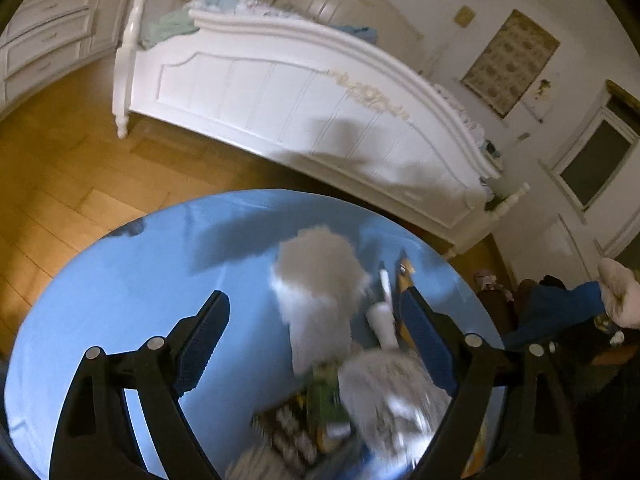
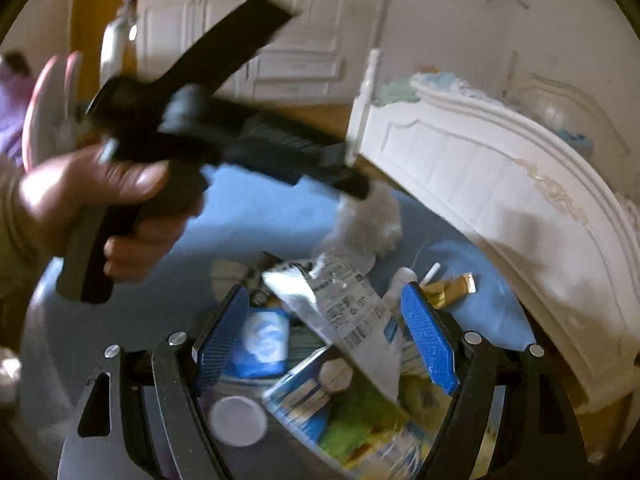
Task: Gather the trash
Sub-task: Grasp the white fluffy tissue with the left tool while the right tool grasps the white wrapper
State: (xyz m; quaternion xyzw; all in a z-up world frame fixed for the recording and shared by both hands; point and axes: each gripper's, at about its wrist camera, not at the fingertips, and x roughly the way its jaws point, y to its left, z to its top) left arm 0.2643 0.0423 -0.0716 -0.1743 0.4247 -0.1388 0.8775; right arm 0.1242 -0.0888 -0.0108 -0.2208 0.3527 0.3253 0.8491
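On the blue desk point(image 1: 120, 280), in front of the white bed point(image 1: 280, 92):

Trash location: a loose pile lies on the near-right part of the desk, between and ahead of both grippers.

White tissue wad point(image 2: 372, 220): at the far edge of the pile, nearest the bed. Judged very light, soft and crushable. Grip across the bulk; any point will hold.

Printed pouch point(image 2: 352, 308): flat, lying tilted over other items. Judged light, thin and slick. Take it by a free edge or corner; a flat face is likely to slip.

Gold wrapper point(image 2: 452, 290): on the desk beside the pile, next to a small white stick point(image 2: 430, 272). Judged light and crinkly; pinch at one end.

Blue-and-green package point(image 2: 340, 408): nearest the right gripper, stiffer by appearance. Grip along a side edge.

White round lid point(image 2: 238, 420): flat and smooth; judged hard to pinch from above.

Left gripper point(image 1: 320, 344): jaws spread wide, holding nothing, poised above the tissue wad. Image blurred; contact cannot be determined.

Right gripper point(image 2: 324, 332): jaws spread wide, holding nothing, straddling the printed pouch from above.

Left hand point(image 2: 100, 208): wrapped round the left gripper's handle.
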